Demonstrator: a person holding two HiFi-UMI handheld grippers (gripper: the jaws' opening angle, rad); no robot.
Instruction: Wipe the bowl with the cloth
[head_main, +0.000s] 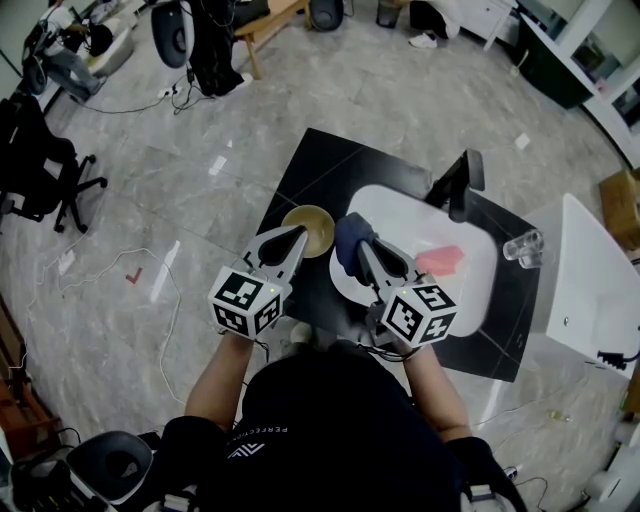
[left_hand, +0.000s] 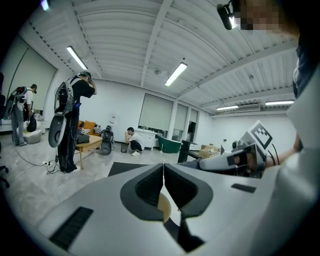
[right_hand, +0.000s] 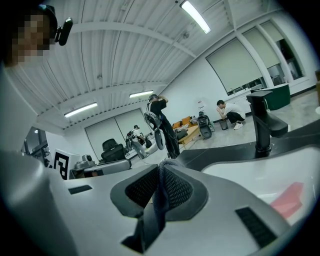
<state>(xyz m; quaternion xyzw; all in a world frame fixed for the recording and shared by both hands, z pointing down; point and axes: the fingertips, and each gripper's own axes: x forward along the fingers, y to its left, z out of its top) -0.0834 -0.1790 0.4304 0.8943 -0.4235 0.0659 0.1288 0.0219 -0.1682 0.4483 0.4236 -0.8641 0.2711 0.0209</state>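
The left gripper (head_main: 299, 236) had its jaws closed on the rim of the tan bowl (head_main: 312, 228). In the left gripper view the two pads met at their tips, with a sliver of the bowl's pale wall (left_hand: 163, 206) pinched just below them. The bowl sat by the left edge of the black bench (head_main: 330, 165), just beside the left rim of the white sink (head_main: 405, 210). Its open side was turned up toward the head camera. Whether it rested on the bench or hung clear of it could not be told.

The right gripper (head_main: 363, 246) had its jaws clamped on the dark blue cloth (head_main: 350, 240). In the right gripper view a fold of the fabric (right_hand: 159, 197) was squeezed between the ribbed pads and trailed down toward the camera. The cloth was bunched at the jaw tips over the left end of the sink, just beside the bowl. From the head view, contact between the two could not be made out.

A pink sponge (head_main: 441, 261) lay in the sink basin, right of the right gripper. The black faucet (head_main: 456, 184) stood at the sink's far rim. A clear glass (head_main: 523, 247) stood near the bench's right edge.
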